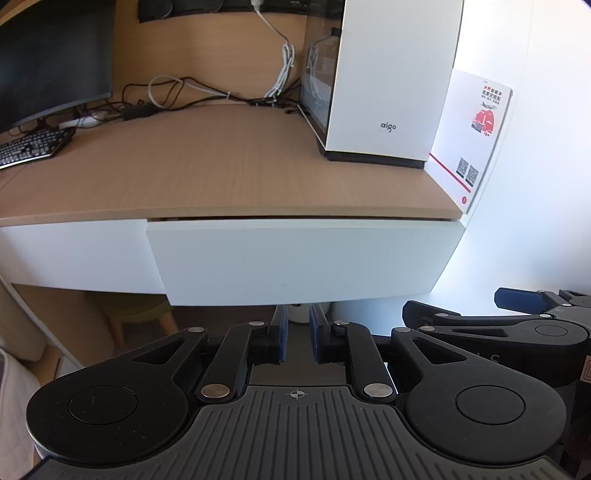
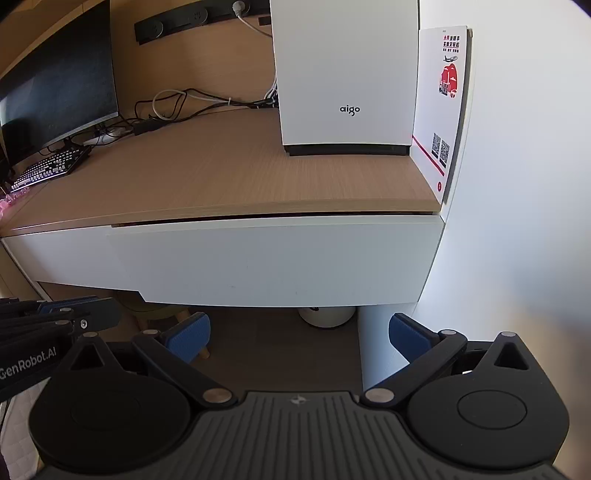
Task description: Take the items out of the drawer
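A light wood-grain table [image 2: 221, 173] with a white front panel runs into a corner against a plain white wall [image 2: 517, 184] on the right. Behind it stands a backboard of the same pale wood [image 1: 207, 48], carrying a black strip of power sockets [image 2: 177, 24]. A dark curved monitor [image 2: 59, 85] and a black keyboard with pale keys [image 2: 48, 170] sit at the left, a tangle of black and white cables [image 2: 177, 105] behind. A tall white computer case [image 2: 347, 74] stands at the right, a white printed card with red artwork [image 2: 443, 99] leaning on the wall beside it. Below lie brownish floor [image 2: 277, 350], a white round bin [image 2: 327, 315] and a greenish stool with wooden legs [image 1: 136, 314]. Bright daylight washes the wall.
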A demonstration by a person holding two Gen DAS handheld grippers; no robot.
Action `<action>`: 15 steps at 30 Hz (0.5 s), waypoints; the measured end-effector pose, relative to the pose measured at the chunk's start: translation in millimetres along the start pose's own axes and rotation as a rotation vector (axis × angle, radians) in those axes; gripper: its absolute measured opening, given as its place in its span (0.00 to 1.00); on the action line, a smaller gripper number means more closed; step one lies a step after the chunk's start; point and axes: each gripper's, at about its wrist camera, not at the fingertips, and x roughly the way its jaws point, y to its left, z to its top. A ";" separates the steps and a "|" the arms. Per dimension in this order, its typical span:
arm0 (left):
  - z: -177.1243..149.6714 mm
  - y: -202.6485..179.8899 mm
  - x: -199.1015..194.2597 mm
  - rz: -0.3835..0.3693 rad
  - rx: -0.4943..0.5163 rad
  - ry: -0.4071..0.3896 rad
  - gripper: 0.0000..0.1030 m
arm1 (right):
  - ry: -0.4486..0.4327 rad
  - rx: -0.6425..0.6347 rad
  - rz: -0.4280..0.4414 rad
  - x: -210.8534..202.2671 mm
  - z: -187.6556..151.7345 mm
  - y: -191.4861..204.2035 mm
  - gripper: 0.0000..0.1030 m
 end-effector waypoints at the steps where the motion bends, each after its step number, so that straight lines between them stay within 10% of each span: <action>1: 0.0 -0.4 0.1 0.001 0.000 0.000 0.15 | -0.001 0.000 0.000 -0.3 0.2 0.3 1.00; 15: -1.3 -0.8 0.8 -0.002 -0.001 0.004 0.15 | -0.004 -0.001 0.000 -3.1 0.1 4.0 1.00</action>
